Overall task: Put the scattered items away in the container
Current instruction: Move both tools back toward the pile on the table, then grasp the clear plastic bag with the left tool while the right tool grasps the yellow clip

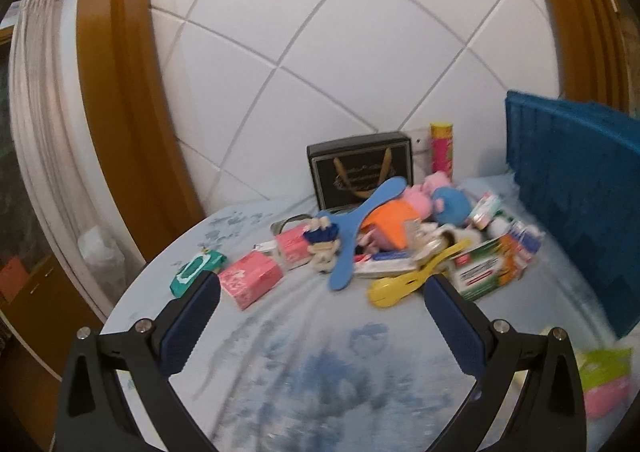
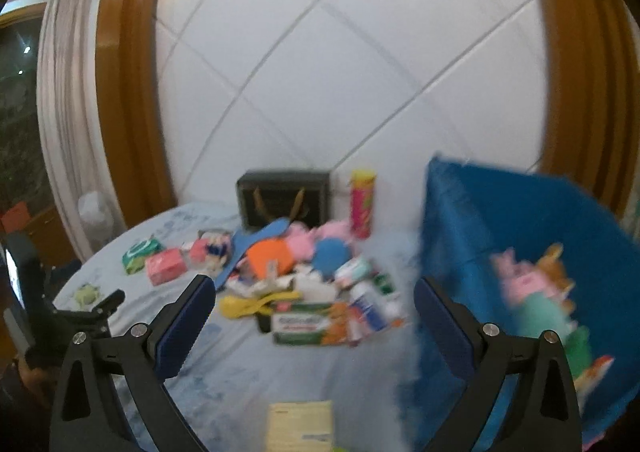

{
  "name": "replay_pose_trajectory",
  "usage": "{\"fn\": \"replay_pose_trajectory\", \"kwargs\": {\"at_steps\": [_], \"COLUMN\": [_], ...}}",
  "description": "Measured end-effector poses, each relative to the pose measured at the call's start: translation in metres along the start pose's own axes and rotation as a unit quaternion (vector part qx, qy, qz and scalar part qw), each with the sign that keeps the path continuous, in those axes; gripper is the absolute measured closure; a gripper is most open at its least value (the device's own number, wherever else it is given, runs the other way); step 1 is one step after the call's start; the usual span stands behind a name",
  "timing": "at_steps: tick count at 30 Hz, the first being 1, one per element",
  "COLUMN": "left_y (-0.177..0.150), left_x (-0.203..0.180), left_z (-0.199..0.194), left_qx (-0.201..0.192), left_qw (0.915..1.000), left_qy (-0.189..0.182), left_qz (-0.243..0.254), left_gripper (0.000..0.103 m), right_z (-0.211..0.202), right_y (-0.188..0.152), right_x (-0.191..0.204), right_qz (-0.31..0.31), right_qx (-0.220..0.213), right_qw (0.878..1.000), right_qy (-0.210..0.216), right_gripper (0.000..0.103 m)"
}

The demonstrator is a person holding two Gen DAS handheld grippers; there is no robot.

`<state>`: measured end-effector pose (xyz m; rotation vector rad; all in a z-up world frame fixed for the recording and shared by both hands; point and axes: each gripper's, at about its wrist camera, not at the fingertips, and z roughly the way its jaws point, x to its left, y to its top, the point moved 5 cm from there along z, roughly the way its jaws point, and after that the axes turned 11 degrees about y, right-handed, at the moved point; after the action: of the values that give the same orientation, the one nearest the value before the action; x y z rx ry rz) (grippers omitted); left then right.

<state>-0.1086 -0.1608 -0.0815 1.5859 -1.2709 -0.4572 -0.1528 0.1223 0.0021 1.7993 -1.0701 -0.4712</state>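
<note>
We hold the left gripper (image 1: 320,316) and right gripper (image 2: 314,326) above the counter (image 1: 312,364), both with jaws spread and empty, so we judge a pick is next. From left, wipes (image 1: 196,266), pink boxes (image 1: 251,278) and the heaped pile (image 1: 404,244) lie scattered beside the blue bin (image 2: 532,252), which already holds toys (image 2: 536,284). A pale-blue cloth covers the counter, under a white tiled wall (image 1: 340,32).

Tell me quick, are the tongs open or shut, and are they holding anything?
Left tongs: open, holding nothing.
Right tongs: open, holding nothing.
</note>
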Motion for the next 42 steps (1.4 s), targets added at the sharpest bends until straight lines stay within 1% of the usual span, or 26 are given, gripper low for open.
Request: {"fn": "replay_pose_trajectory", "kwargs": {"at_steps": [3, 6, 10, 12, 15, 18, 21, 23, 27, 30, 32, 34, 35, 36, 42], "left_y": [-0.009, -0.012, -0.007, -0.004, 0.005, 0.015, 0.022, 0.021, 0.014, 0.011, 0.008, 0.004, 0.001, -0.001, -0.005], "left_x": [0.008, 0.009, -0.006, -0.025, -0.055, -0.091, -0.123, -0.145, -0.178, -0.189, -0.195, -0.2, -0.201, -0.203, -0.208], "left_z": [0.027, 0.057, 0.088, 0.103, 0.126, 0.149, 0.165, 0.176, 0.203, 0.221, 0.232, 0.242, 0.244, 0.246, 0.253], "left_qx": [0.009, 0.022, 0.016, 0.017, 0.015, 0.013, 0.018, 0.019, 0.037, 0.042, 0.047, 0.057, 0.058, 0.06, 0.061], "left_qw": [0.9998, 0.9988, 0.9959, 0.9933, 0.988, 0.9835, 0.9741, 0.968, 0.9589, 0.9555, 0.9526, 0.9512, 0.9504, 0.9495, 0.9458], "left_qy": [-0.012, -0.043, -0.082, -0.105, -0.142, -0.165, -0.213, -0.234, -0.256, -0.264, -0.27, -0.267, -0.268, -0.268, -0.276], "left_qz": [0.012, 0.013, 0.033, 0.046, 0.059, 0.073, 0.074, 0.088, 0.116, 0.124, 0.132, 0.144, 0.148, 0.152, 0.159], "left_gripper": [0.0, 0.0, 0.0, 0.0, 0.0, 0.0, 0.0, 0.0, 0.0, 0.001, 0.016, 0.039, 0.042, 0.043, 0.043], "right_z": [0.051, 0.098, 0.15, 0.169, 0.179, 0.186, 0.194, 0.199, 0.208, 0.217, 0.222, 0.226, 0.227, 0.228, 0.236], "right_y": [-0.007, -0.017, -0.039, -0.056, -0.073, -0.082, -0.087, -0.089, -0.094, -0.101, -0.105, -0.109, -0.111, -0.113, -0.121], "right_x": [0.007, 0.014, 0.012, 0.004, -0.016, -0.036, -0.053, -0.061, -0.074, -0.082, -0.086, -0.089, -0.09, -0.091, -0.098], "right_qz": [0.008, 0.01, 0.024, 0.041, 0.06, 0.073, 0.073, 0.072, 0.075, 0.083, 0.086, 0.089, 0.09, 0.091, 0.109], "right_qx": [0.025, 0.049, 0.09, 0.11, 0.125, 0.136, 0.143, 0.147, 0.156, 0.162, 0.168, 0.173, 0.175, 0.177, 0.182], "right_qw": [1.0, 0.999, 0.996, 0.993, 0.989, 0.987, 0.985, 0.984, 0.983, 0.982, 0.981, 0.979, 0.979, 0.979, 0.976], "right_qy": [-0.002, -0.005, -0.005, -0.017, -0.042, -0.055, -0.064, -0.065, -0.06, -0.056, -0.053, -0.052, -0.053, -0.054, -0.056], "right_gripper": [0.002, 0.002, 0.002, 0.002, 0.002, 0.002, 0.002, 0.002, 0.002, 0.002, 0.002, 0.002, 0.002, 0.002, 0.002]}}
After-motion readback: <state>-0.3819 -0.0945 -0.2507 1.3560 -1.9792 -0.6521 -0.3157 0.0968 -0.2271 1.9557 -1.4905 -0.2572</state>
